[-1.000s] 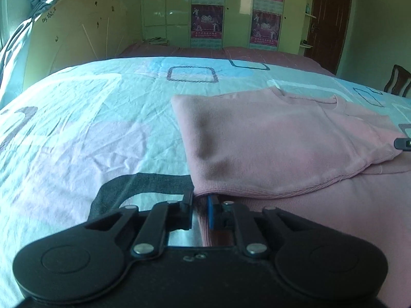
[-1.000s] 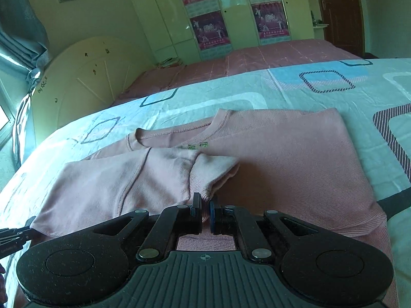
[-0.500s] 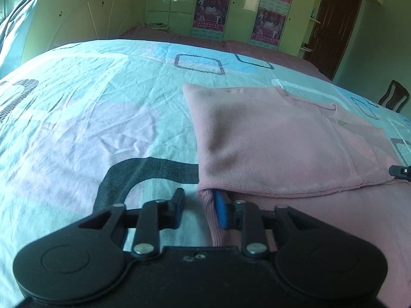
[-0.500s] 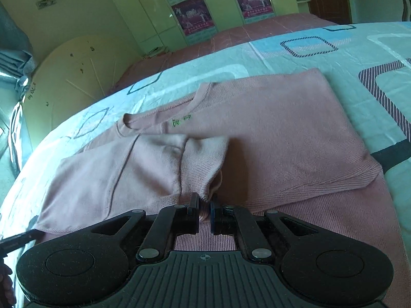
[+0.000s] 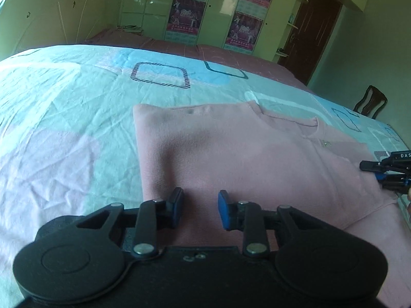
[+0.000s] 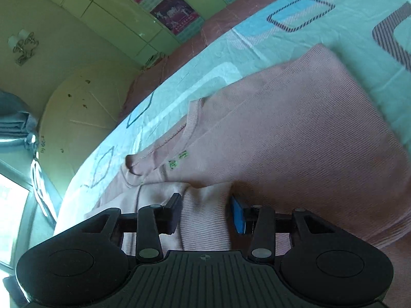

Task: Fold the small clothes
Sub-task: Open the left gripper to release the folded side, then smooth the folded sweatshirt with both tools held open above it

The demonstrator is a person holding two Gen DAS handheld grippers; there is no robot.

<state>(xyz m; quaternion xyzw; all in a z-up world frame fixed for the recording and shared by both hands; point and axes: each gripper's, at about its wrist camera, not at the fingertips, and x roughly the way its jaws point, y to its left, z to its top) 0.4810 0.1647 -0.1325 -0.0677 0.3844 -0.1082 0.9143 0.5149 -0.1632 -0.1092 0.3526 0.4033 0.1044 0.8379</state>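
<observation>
A pink sweater (image 5: 257, 159) lies flat on the bed, its left side folded over the body. My left gripper (image 5: 200, 205) hovers over the near edge of that fold. Its jaws are closing, they stand apart, and only the flat knit lies under the gap. In the right wrist view the sweater (image 6: 295, 128) shows its collar (image 6: 190, 125) and a green label (image 6: 177, 160). The folded sleeve's cuff (image 6: 205, 200) lies between the spread pads of my right gripper (image 6: 205, 210), whose jaws are closing without pressing it. The right gripper (image 5: 370, 172) also shows at the sweater's right edge.
A light blue patterned bedsheet (image 5: 64, 128) spreads around the sweater. A cream headboard (image 6: 84, 107) stands at the bed's left end. Wardrobes with posters (image 5: 205, 12) and a dark door (image 5: 316, 25) line the far wall. A wooden chair (image 5: 370, 102) stands beyond the bed.
Both grippers let go of the fabric they pinched and opened. The left moved forward over the folded side. The right moved forward over the cuff and rolled.
</observation>
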